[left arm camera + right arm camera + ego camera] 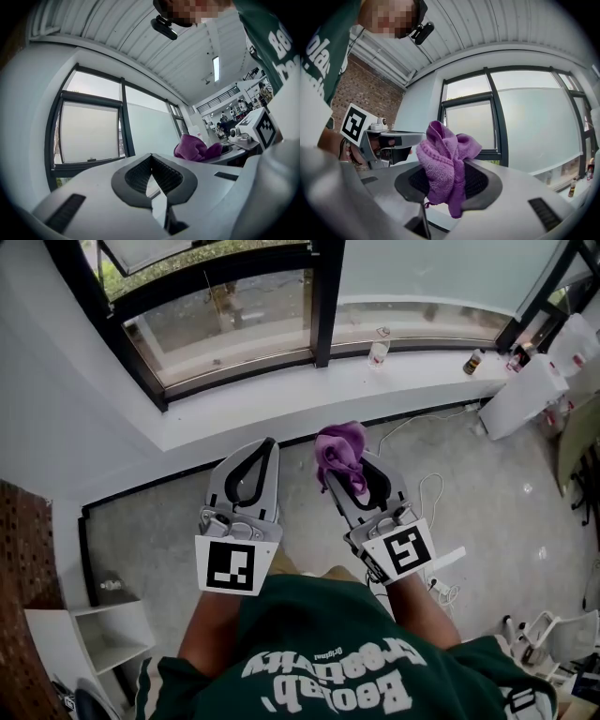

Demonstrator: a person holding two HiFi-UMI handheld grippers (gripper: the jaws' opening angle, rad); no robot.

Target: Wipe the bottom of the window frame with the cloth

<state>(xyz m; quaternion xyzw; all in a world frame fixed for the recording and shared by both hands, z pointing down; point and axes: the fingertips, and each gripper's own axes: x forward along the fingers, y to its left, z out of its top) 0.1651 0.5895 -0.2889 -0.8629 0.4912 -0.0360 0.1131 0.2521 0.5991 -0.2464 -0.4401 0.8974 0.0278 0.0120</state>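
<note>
A bunched purple cloth point(340, 454) sticks out of my right gripper point(330, 474), whose jaws are shut on it; in the right gripper view the cloth point(446, 164) fills the space between the pads. My left gripper point(272, 444) is shut with nothing in it and is held level beside the right one; the purple cloth point(196, 148) shows to its right. Both point at the black window frame point(225, 369), whose bottom rail runs above the white sill point(281, 404). The grippers are short of the sill, over the floor.
A cup point(378, 352) and a small bottle point(473, 362) stand on the sill to the right. A white cable point(427, 493) lies on the floor by my right gripper. White shelving point(103, 634) is at the lower left, a white cabinet point(525, 390) at the right.
</note>
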